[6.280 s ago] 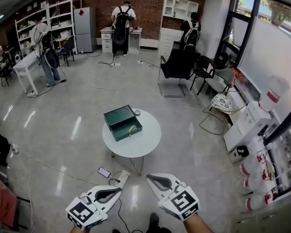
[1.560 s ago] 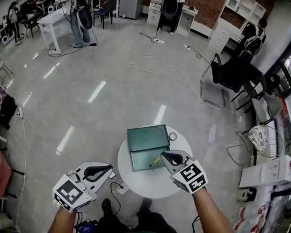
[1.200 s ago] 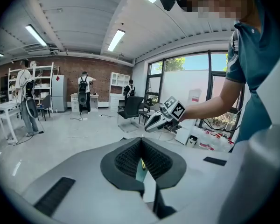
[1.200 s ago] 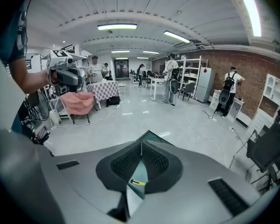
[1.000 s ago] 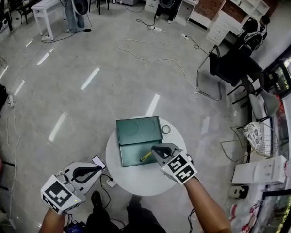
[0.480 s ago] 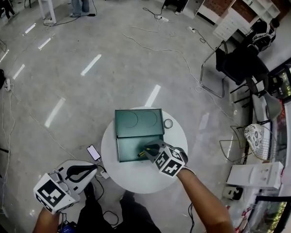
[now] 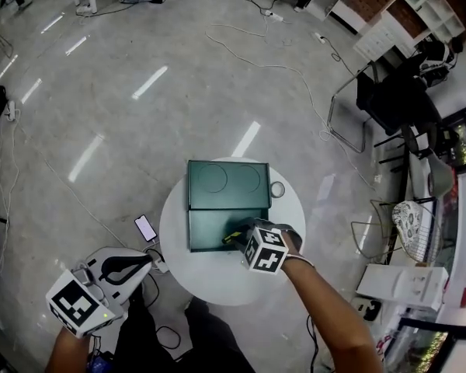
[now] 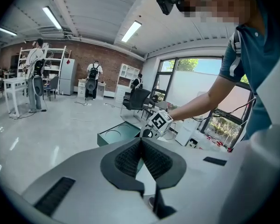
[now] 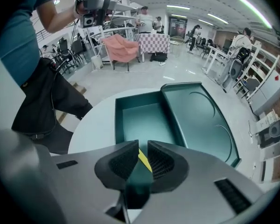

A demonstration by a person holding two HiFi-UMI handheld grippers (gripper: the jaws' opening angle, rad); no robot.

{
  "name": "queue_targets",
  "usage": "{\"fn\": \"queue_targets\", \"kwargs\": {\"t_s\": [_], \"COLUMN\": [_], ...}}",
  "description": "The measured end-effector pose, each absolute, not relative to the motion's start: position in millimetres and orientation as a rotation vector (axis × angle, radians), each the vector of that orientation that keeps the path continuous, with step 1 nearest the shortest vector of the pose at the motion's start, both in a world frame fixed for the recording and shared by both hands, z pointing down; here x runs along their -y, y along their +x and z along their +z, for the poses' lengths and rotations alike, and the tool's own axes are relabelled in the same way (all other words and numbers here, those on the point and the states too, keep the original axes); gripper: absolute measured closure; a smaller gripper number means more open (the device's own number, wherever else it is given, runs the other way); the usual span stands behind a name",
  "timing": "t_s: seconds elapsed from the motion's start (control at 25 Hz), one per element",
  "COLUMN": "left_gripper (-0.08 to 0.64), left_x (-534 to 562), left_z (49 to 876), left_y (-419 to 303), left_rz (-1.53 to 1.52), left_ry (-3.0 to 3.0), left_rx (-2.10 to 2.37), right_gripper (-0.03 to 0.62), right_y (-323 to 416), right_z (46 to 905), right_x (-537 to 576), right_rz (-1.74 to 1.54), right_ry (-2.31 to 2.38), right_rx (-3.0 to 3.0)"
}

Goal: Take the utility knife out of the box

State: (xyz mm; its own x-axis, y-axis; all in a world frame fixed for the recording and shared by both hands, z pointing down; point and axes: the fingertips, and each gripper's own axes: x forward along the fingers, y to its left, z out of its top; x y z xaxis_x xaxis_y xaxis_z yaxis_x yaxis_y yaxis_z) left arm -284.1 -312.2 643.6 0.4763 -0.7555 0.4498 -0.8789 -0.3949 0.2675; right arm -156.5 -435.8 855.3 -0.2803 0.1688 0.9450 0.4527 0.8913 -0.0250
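Note:
An open green box (image 7: 206, 231) lies on the round white table (image 7: 217, 278), its lid (image 7: 227, 183) folded back. The yellow utility knife (image 7: 233, 237) rests at the right end of the tray. My right gripper (image 7: 243, 236) points steeply down into that end of the tray. In the right gripper view its jaws stand almost together, with the knife (image 9: 143, 160) showing through the slit just beyond the right gripper (image 9: 143, 148); nothing is held. My left gripper (image 7: 144, 261) hangs shut off the table's left front edge, over the floor. In the left gripper view the left gripper (image 8: 141, 141) faces the box (image 8: 116, 135).
A small tape roll (image 7: 277, 189) sits on the table by the lid's right corner. A phone (image 7: 145, 228) lies on the floor left of the table, with cables near it. Chairs (image 7: 392, 99) and white cabinets stand to the right.
My right gripper has come down and tipped steeply into the box tray over the knife. The left gripper has sunk lower beside the table.

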Motion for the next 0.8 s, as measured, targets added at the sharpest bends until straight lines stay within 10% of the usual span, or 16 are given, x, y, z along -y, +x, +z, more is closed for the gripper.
{"fn": "queue_targets", "kwargs": {"t_s": [0.2,0.8], "left_gripper": [0.541,0.541], "left_x": [318.3,328.6], "left_z": [666.2,717.8], "left_y": [-297.5,-342.8], "left_rz": [0.335,0.286], "left_ry": [2.228,2.153], "left_rx": [1.365,1.380], "right_gripper": [0.444,0.466], "right_y": [-161.5,-179.3], "right_z": [886.1,948.5], "right_x": [442.5,442.4], "right_rz": [-0.333,-0.478], "right_ry": [-0.535,-0.743], "right_rx": [1.769,1.560]}}
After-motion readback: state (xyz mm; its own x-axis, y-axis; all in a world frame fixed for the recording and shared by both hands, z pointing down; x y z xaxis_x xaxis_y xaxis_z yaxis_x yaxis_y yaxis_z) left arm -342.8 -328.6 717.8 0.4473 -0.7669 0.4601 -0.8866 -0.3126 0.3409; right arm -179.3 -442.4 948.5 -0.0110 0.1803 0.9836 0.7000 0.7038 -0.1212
